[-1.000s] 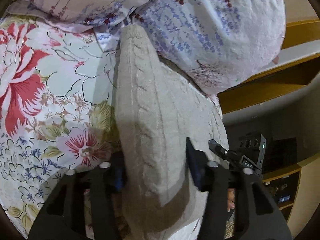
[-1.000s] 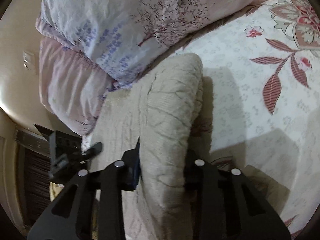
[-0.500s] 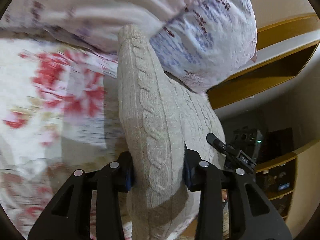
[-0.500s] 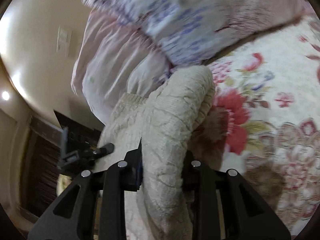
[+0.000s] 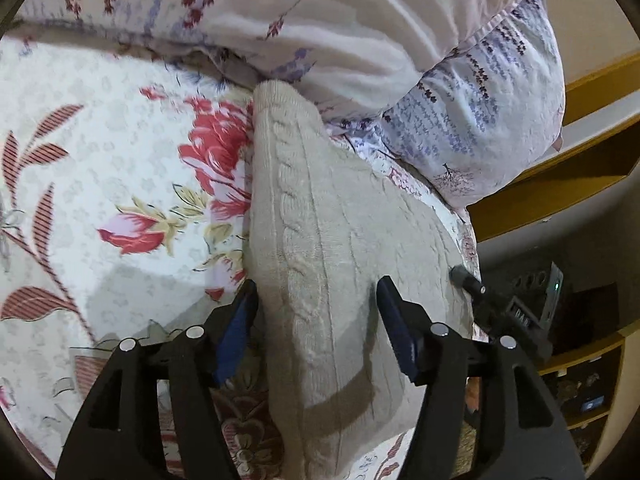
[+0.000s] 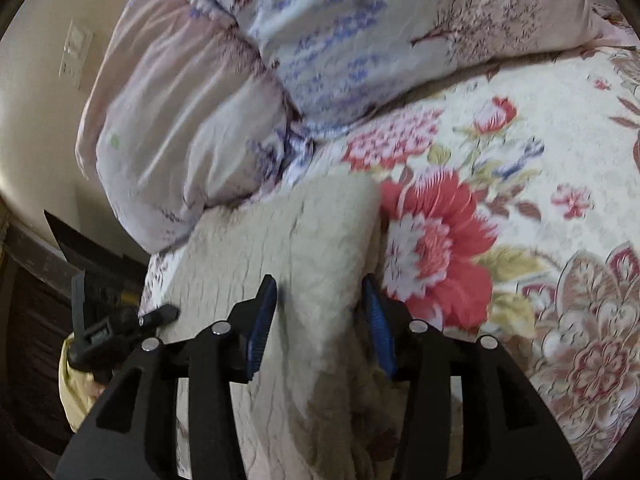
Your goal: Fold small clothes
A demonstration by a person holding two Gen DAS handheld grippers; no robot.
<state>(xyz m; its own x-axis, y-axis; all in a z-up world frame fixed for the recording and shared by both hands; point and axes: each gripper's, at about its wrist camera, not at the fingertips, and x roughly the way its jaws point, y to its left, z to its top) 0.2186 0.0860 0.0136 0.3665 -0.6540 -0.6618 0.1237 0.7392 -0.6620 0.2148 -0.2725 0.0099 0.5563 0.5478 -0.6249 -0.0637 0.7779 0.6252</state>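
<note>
Now folded knit sweater (image 5: pixel 336 240) on bedspread (image 5: pixel 100 168)

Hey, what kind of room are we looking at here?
Most likely a bedroom. A bed with a floral bedspread fills both views, two pillows are piled at its head, and a beige knit sweater lies on it for folding. Wooden shelves stand beside the bed.

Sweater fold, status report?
Both grippers, left and right, opening, sweater between jaws. Sweater lies on bedspread. Pillows close ahead.
</note>
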